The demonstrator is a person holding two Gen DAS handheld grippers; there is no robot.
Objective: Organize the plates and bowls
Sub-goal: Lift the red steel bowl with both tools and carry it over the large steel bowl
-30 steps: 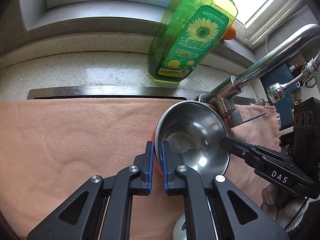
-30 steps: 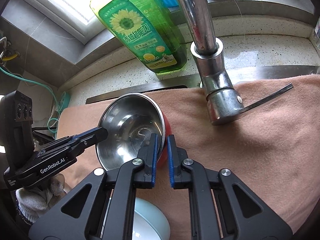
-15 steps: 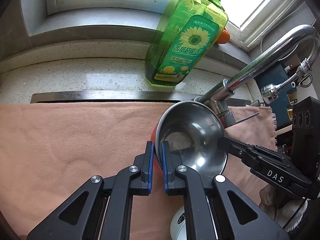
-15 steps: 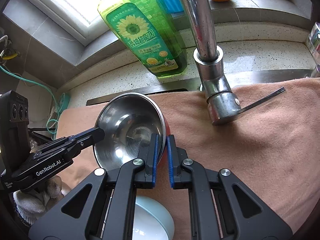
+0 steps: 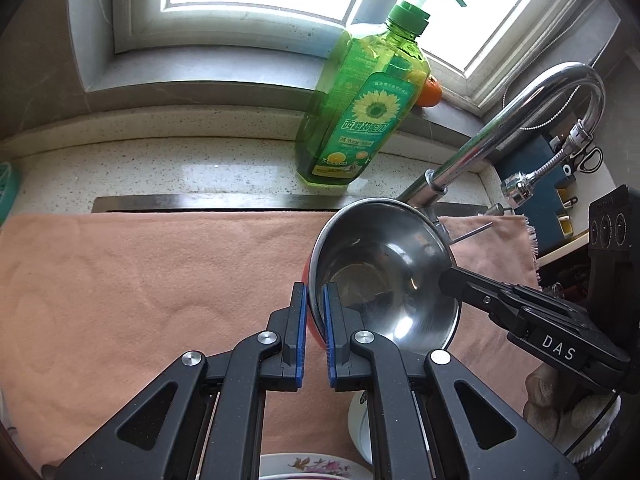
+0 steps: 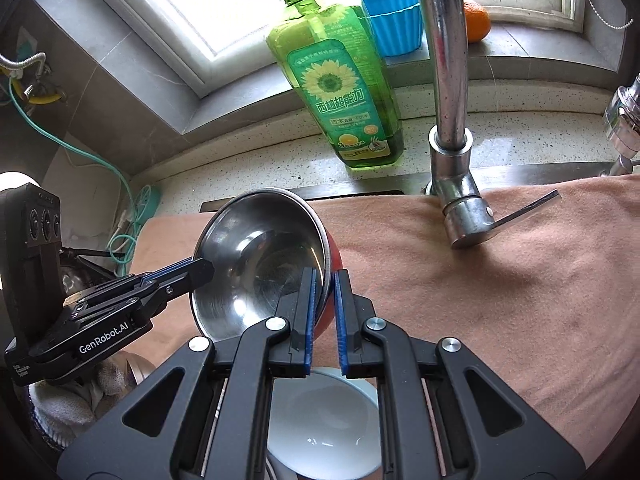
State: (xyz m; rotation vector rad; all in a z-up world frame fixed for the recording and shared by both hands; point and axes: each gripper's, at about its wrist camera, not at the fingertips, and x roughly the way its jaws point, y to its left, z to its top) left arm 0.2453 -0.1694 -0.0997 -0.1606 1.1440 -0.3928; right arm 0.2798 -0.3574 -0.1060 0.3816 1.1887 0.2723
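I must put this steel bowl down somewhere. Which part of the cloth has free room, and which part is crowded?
The pink cloth is bare left of the steel bowl, up to the sink edge. It is also bare right of the faucet. It is crowded below the bowl, around the white bowl and the flowered plate.

Above the matt, fuzzy salmon-pink cloth [image 5: 152, 280], the round steel bowl [image 5: 384, 276] gleams mirror-smooth inside with a glossy red outer shell, beside the polished chrome curved faucet [image 6: 448, 100], while behind it the translucent green plastic soap bottle [image 6: 340, 80] stands on speckled, faintly glossy stone worktop [image 5: 180, 168].
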